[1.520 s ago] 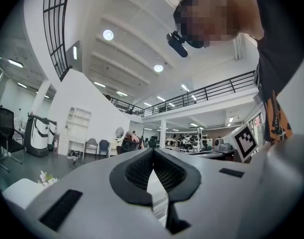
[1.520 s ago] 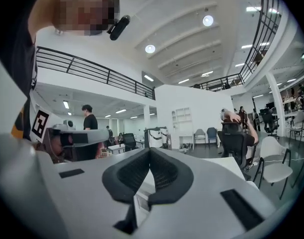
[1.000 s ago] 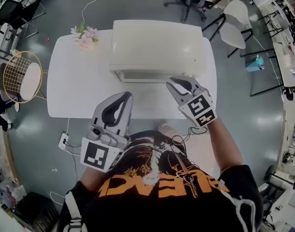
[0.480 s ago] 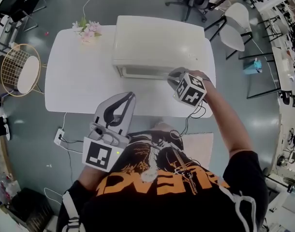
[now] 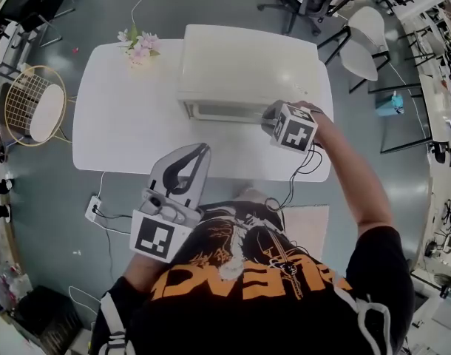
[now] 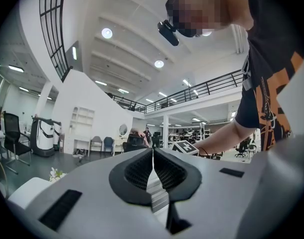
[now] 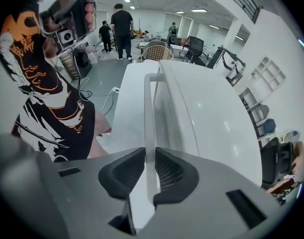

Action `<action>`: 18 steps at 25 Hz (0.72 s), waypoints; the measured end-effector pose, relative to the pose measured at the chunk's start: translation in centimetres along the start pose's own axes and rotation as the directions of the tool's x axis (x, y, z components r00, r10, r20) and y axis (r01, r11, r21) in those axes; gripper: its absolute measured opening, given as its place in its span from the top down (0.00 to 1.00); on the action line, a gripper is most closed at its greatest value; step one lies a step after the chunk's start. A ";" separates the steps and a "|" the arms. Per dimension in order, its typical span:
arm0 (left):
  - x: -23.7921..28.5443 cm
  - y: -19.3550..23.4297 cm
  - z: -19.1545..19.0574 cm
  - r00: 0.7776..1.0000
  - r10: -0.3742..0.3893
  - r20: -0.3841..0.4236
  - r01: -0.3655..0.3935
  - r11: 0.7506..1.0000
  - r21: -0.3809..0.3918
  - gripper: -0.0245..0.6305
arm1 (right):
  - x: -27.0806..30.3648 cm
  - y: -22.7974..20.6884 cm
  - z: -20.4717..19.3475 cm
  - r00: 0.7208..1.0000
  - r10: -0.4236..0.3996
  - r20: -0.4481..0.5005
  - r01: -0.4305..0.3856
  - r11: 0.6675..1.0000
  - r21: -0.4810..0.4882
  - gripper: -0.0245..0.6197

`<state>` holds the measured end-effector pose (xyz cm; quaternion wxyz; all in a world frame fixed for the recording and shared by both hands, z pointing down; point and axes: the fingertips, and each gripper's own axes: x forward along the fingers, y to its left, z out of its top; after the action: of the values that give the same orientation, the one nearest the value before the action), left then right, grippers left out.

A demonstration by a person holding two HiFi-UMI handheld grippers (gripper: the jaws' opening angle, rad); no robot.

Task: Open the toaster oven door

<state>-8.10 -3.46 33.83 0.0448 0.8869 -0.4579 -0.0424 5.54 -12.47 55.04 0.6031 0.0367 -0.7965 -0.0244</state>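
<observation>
Now right hand-held gripper (image 7: pixel 150 171) clamps toaster oven (image 5: pixel 248 61) door handle (image 7: pixel 150 108), ready to pull; left hand-held gripper (image 6: pixel 153 168) closed, empty, parked near torso.

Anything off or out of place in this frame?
Nothing stands out. The toaster oven sits square on the white table with its door shut. The right gripper is clamped on the door handle. The left gripper is shut and empty. The flowers sit at the table's far corner.
</observation>
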 end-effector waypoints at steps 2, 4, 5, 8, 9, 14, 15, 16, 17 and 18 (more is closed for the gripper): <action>-0.1 0.2 -0.1 1.000 0.006 -0.001 -0.006 1.000 -0.007 0.92 | 0.3 -0.1 -0.1 1.000 -0.001 -0.018 0.001 1.000 -0.020 0.84; -0.1 0.3 -0.2 1.000 0.008 -0.003 -0.008 1.000 -0.009 0.92 | 0.7 -0.1 -0.2 0.999 0.004 -0.037 -0.006 0.999 -0.036 0.84; -0.1 0.4 -0.3 1.000 0.008 -0.006 -0.008 1.000 -0.009 0.92 | 0.9 -0.1 -0.3 0.999 0.006 -0.050 -0.008 0.999 -0.046 0.84; -0.1 0.1 -0.3 1.000 0.007 -0.012 -0.007 1.000 -0.008 0.92 | 1.5 0.2 -0.6 0.997 -0.006 -0.080 -0.001 0.997 -0.081 0.84; -0.1 0.0 -0.2 1.000 0.005 -0.012 -0.005 1.000 -0.005 0.92 | 1.5 0.4 -0.5 0.997 -0.010 -0.082 0.003 0.996 -0.085 0.84; -0.2 0.3 -0.6 1.000 0.013 -0.005 -0.013 1.000 0.009 0.92 | 2.0 3.2 -0.9 0.997 -0.019 -0.077 0.011 0.994 -0.107 0.83; -0.3 0.7 -0.9 1.000 0.027 0.001 -0.027 0.999 0.018 0.92 | 2.4 4.0 -1.0 0.997 -0.016 -0.073 0.009 0.995 -0.104 0.83; -0.4 1.1 -1.3 0.999 0.046 0.007 -0.047 0.998 0.031 0.92 | 2.7 4.8 -1.1 0.998 -0.005 -0.066 -0.001 0.996 -0.093 0.83; -0.4 1.6 -2.0 0.998 0.066 0.005 -0.066 0.997 0.042 0.92 | 2.9 5.5 -1.3 0.998 0.011 -0.058 -0.016 0.997 -0.078 0.83; -0.3 2.0 -2.8 0.997 0.083 -0.007 -0.083 0.996 0.045 0.92 | 3.0 6.3 -1.6 0.998 0.027 -0.050 -0.030 0.998 -0.061 0.83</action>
<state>-9.55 -4.26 36.84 0.0287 0.8681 -0.4949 -0.0261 6.04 -6.49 58.84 0.6235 0.0074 -0.7808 -0.0393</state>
